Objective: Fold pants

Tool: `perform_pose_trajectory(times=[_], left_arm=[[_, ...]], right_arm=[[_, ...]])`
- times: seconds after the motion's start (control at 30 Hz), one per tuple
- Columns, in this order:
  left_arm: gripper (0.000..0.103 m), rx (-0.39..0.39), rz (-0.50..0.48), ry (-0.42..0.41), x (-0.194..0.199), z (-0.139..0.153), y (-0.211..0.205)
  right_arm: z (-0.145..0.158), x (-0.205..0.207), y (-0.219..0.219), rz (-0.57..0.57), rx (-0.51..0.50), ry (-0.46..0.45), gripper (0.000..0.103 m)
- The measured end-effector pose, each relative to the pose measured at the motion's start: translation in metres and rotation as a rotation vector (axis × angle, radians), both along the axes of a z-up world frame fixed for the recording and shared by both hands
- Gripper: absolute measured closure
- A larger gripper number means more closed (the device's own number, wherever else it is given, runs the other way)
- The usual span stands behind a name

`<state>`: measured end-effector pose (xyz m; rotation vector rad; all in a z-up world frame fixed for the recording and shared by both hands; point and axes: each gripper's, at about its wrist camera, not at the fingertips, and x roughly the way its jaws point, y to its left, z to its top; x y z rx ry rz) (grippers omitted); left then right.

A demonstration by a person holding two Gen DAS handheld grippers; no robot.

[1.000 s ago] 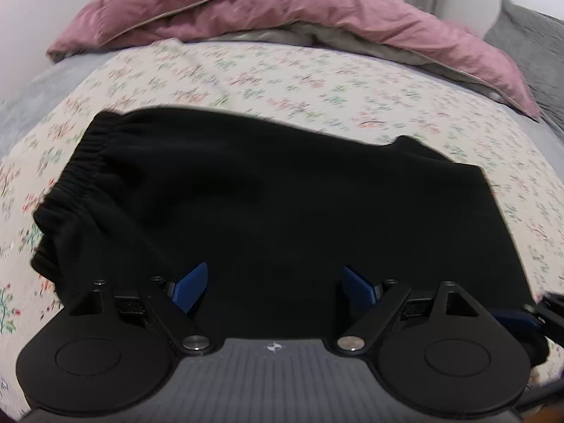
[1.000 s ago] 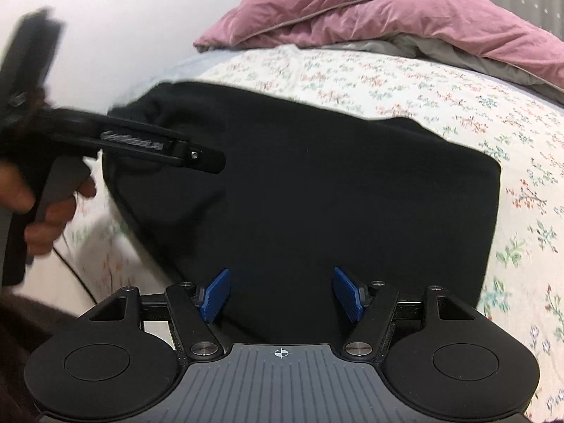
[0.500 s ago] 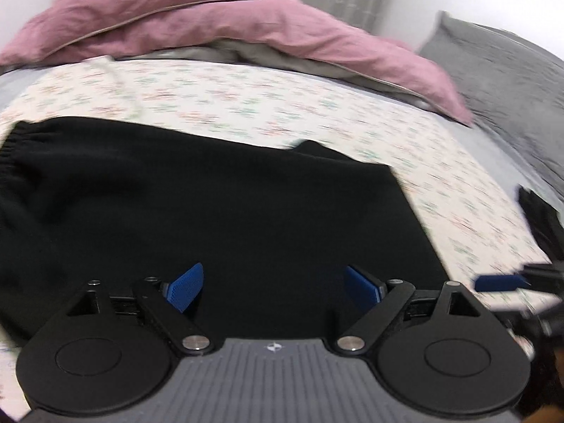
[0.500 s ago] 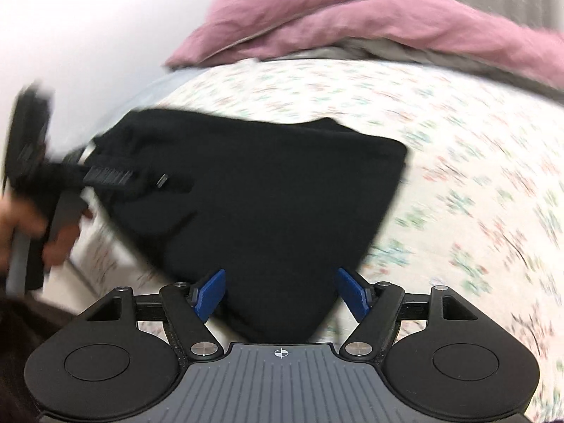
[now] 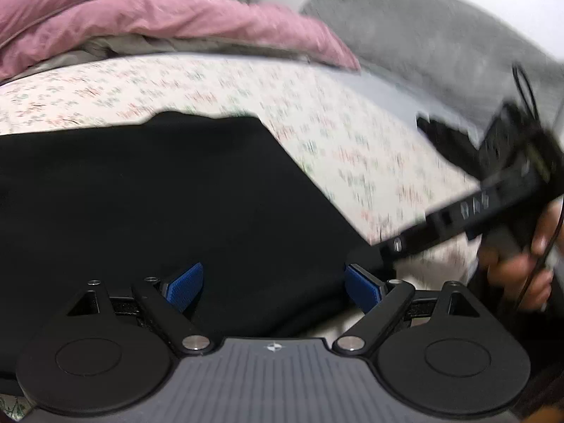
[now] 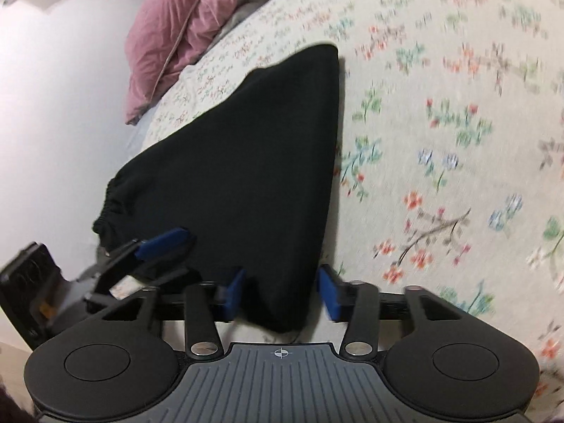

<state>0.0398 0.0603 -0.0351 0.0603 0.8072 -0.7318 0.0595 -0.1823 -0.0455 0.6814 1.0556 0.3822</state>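
The black pants (image 5: 158,194) lie folded flat on the floral sheet, with the elastic waistband (image 6: 112,204) at the far left in the right wrist view. My left gripper (image 5: 274,289) is open over the pants' near edge, with cloth under its blue pads. My right gripper (image 6: 281,296) straddles the near corner of the pants (image 6: 253,176). Its jaws are closing with that corner between them, and a sliver of gap still shows at the right pad. The left gripper (image 6: 172,250) shows beside it on the left. A hand (image 5: 518,271) holds the right tool.
A pink duvet (image 5: 141,17) is heaped at the head of the bed, with a grey pillow (image 5: 423,35) to its right. Bare floral sheet (image 6: 440,141) spreads right of the pants. A white wall (image 6: 53,105) runs along the bed's left side.
Both grippers have swung and rolled toward the pants' near right corner. The right gripper's jaws have narrowed around that corner. The left gripper has slid right along the near edge.
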Motion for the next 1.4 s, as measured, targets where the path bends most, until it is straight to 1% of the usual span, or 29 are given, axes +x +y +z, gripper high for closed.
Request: perform_pose_trajectory(times=[0.07,0.1,0.13,0.17,0.27,0.4,0.43,0.47,0.53,0.57,0.6,0.7,0.73,0.77,0.83,0.9,0.93,0.97,1.0,1.03,1.13,1.27,1.3,1.33,1.37,1.4], left_arm=[[0.000,0.049,-0.038,-0.016,-0.003,-0.004,-0.008],[0.000,0.071,-0.057,-0.032,-0.006,-0.004,-0.011],[0.000,0.083,-0.070,-0.046,-0.008,-0.004,-0.014],[0.000,0.088,-0.081,-0.059,-0.010,-0.003,-0.015],[0.000,0.048,-0.144,-0.106,-0.019,0.003,-0.020],[0.000,-0.008,-0.176,-0.197,-0.029,0.012,-0.034],[0.001,-0.018,-0.176,-0.223,-0.031,0.014,-0.038],[0.006,-0.027,-0.174,-0.246,-0.032,0.015,-0.041],[0.014,-0.025,-0.159,-0.288,-0.035,0.017,-0.050],[0.015,-0.012,-0.155,-0.302,-0.035,0.017,-0.055],[0.017,0.022,-0.137,-0.325,-0.036,0.015,-0.062],[0.032,0.143,-0.070,-0.374,-0.033,0.008,-0.078],[0.043,0.186,-0.040,-0.379,-0.030,0.004,-0.082],[0.051,0.216,-0.020,-0.377,-0.028,0.001,-0.084],[0.061,0.229,0.008,-0.343,-0.022,-0.002,-0.085],[0.063,0.229,0.043,-0.318,-0.019,-0.001,-0.085],[0.064,0.228,0.057,-0.310,-0.017,0.000,-0.084],[0.064,0.226,0.070,-0.301,-0.016,0.001,-0.084],[0.064,0.221,0.079,-0.294,-0.016,0.003,-0.083],[0.064,0.216,0.087,-0.294,-0.017,0.003,-0.082],[0.065,0.209,0.118,-0.297,-0.023,0.004,-0.077],[0.065,0.210,0.164,-0.324,-0.030,0.005,-0.079],[0.065,0.217,0.172,-0.339,-0.034,0.004,-0.081],[0.065,0.222,0.180,-0.348,-0.037,0.003,-0.082],[0.065,0.225,0.192,-0.348,-0.039,0.002,-0.083],[0.065,0.225,0.205,-0.345,-0.042,0.000,-0.083]], right_arm=[[0.000,-0.001,0.000,-0.002,0.001,0.002,0.067],[-0.001,-0.001,-0.001,-0.002,0.003,0.005,0.073],[0.000,-0.002,-0.001,-0.004,0.000,0.006,0.077],[0.003,-0.003,-0.001,-0.005,-0.006,-0.001,0.079],[0.012,-0.003,-0.001,-0.007,0.000,-0.021,0.082],[0.028,0.001,0.000,0.002,0.013,-0.050,0.083],[0.033,0.002,0.002,0.008,0.016,-0.058,0.083],[0.039,0.005,0.002,0.016,0.021,-0.068,0.083],[0.047,0.010,0.005,0.025,0.032,-0.080,0.083],[0.051,0.013,0.007,0.031,0.038,-0.084,0.083],[0.055,0.016,0.008,0.037,0.040,-0.087,0.083],[0.060,0.023,0.012,0.059,0.028,-0.086,0.083],[0.060,0.024,0.012,0.068,0.023,-0.086,0.083],[0.059,0.025,0.012,0.080,0.016,-0.089,0.083],[0.058,0.026,0.012,0.098,0.000,-0.092,0.080],[0.055,0.027,0.010,0.113,-0.009,-0.100,0.078],[0.053,0.030,0.008,0.112,-0.014,-0.107,0.069],[0.050,0.032,0.004,0.100,-0.029,-0.117,0.064],[0.048,0.035,0.000,0.077,-0.054,-0.128,0.050],[0.044,0.039,-0.004,0.054,-0.075,-0.137,0.042],[0.030,0.060,-0.014,0.039,-0.076,-0.141,0.042],[0.008,0.097,-0.016,0.022,-0.123,-0.148,0.044],[0.004,0.105,-0.017,0.025,-0.123,-0.164,0.049],[0.002,0.112,-0.019,0.012,-0.128,-0.192,0.057],[0.001,0.121,-0.021,-0.006,-0.146,-0.209,0.060],[-0.002,0.127,-0.024,-0.018,-0.149,-0.214,0.067]])
